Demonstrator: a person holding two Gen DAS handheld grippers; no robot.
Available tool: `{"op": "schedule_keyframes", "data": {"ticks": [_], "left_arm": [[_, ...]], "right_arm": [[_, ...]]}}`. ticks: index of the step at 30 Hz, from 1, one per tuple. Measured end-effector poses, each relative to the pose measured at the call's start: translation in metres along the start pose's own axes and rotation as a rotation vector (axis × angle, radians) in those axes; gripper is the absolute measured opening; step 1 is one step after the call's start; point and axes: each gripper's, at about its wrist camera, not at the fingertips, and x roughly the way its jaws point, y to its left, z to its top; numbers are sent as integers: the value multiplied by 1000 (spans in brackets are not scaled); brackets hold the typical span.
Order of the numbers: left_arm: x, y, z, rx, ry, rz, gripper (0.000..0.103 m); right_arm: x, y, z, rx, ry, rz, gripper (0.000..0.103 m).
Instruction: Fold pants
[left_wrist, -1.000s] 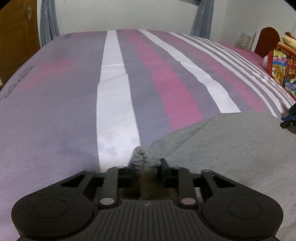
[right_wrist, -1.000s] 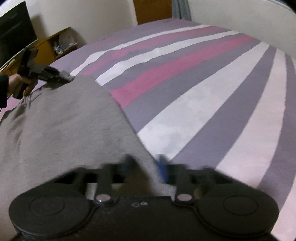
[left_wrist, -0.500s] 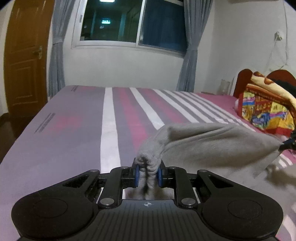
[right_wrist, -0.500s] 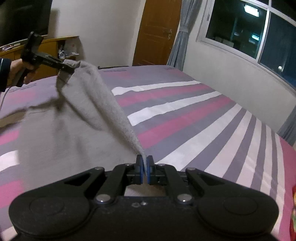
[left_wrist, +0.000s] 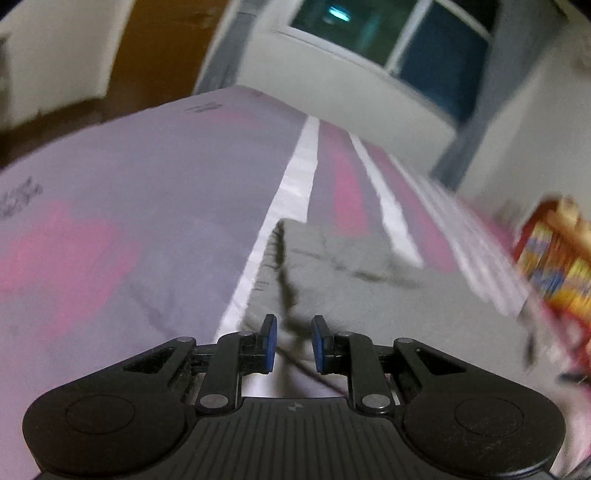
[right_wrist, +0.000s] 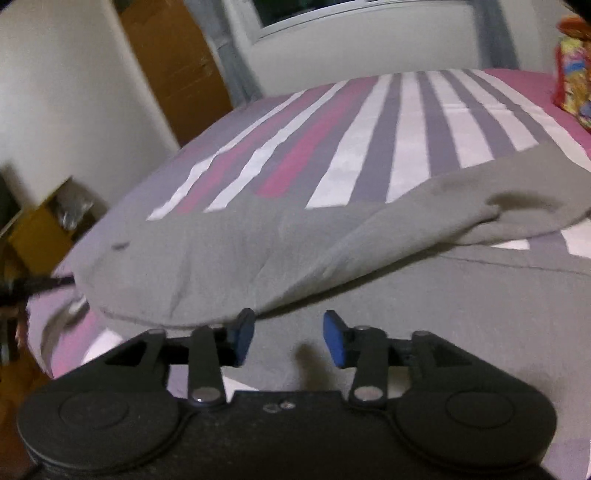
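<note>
Left wrist view: left gripper (left_wrist: 290, 343) jaws were apart, gripping nothing; grey pants (left_wrist: 369, 295) lay folded on the striped bed (left_wrist: 147, 206), open sheet left. Right gripper (right_wrist: 289, 338) gaped too; far edges blurred.

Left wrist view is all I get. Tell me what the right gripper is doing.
Observer: The right gripper is open, with nothing between its blue pads.
Operator: Report where the folded-over part of the pants lies.
Observer: In the right wrist view, the gray pants have an upper layer draped across the lower layer, its near edge just beyond the right gripper.
Operator: Say what is at the far left there.
Observer: A dark, blurred shape meets the upper layer's left edge. It is too blurred to identify.
</note>
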Motion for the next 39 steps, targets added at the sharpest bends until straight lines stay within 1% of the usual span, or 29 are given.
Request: {"op": "schedule_keyframes", "data": {"ticks": [2, 5, 7, 9, 11, 13, 14, 15, 17, 18, 19, 20, 21, 22, 23, 24, 25, 27, 28, 29, 30, 31, 32, 33, 34, 38, 39], "left_arm": [[6, 1, -1, -80, 25, -57, 19], [23, -3, -9, -146, 62, -115, 19], [38, -9, -12, -178, 78, -105, 19], [47, -5, -15, -226, 96, -100, 19], [51, -1, -19, -259, 102, -109, 19], [51, -1, -22, -265, 99, -114, 19], [52, -1, -23, -267, 98, -113, 19], [53, -2, -23, -272, 104, -108, 19], [54, -3, -26, -273, 108, -100, 19], [53, -4, -25, -275, 110, -97, 19], [53, -4, -25, -278, 108, -94, 19], [51, -6, -26, -277, 104, -83, 31], [50, -7, -25, -275, 97, -72, 43], [48, -9, -25, -272, 84, -62, 69], [45, -12, -24, -263, 65, -44, 79], [43, -14, -23, -248, 51, -45, 79], [44, -16, -22, -244, 51, -54, 79], [50, -18, -19, -242, 64, -59, 78], [54, -19, -17, -236, 74, -53, 76], [58, -20, -16, -231, 87, -43, 68], [62, -21, -15, -228, 93, -22, 63], [64, -20, -14, -225, 93, -7, 44], [65, -18, -12, -232, 96, 11, 35], [65, -15, -10, -249, 96, 7, 35], [64, -14, -10, -252, 94, 7, 34], [61, -22, -8, -208, 111, 31, 34], [58, -23, -7, -210, 104, 24, 34]], "right_arm": [[13, -2, 11, 61, -1, 3, 43], [43, -5, 20, 172, 43, -23, 46], [57, -3, 19, 230, 66, -51, 50], [75, -10, 22, 286, 109, -82, 52], [83, -14, 20, 313, 139, -114, 49], [88, -19, 19, 312, 153, -138, 26], [89, -22, 16, 311, 157, -138, 22], [88, -24, 13, 314, 157, -130, 20], [86, -28, 11, 317, 155, -123, 20], [83, -30, 11, 315, 154, -123, 22], [83, -29, 11, 309, 153, -128, 29], [83, -30, 10, 300, 153, -135, 32], [84, -31, 8, 295, 155, -136, 37], [84, -25, 14, 296, 157, -135, 45], [83, -24, 14, 294, 155, -132, 48], [82, -23, 15, 291, 154, -135, 53], [83, -23, 15, 289, 150, -140, 55], [84, -23, 15, 293, 148, -137, 55], [84, -23, 15, 296, 146, -142, 54], [85, -24, 16, 306, 144, -146, 53], [86, -24, 17, 319, 144, -146, 52], [86, -26, 17, 328, 143, -146, 41], [84, -28, 17, 327, 139, -143, 25], [84, -30, 16, 331, 145, -112, 5], [81, -30, 15, 334, 134, -101, 4], [61, -25, 13, 302, 72, -76, 4], [58, -24, 12, 298, 66, -76, 4]]}}
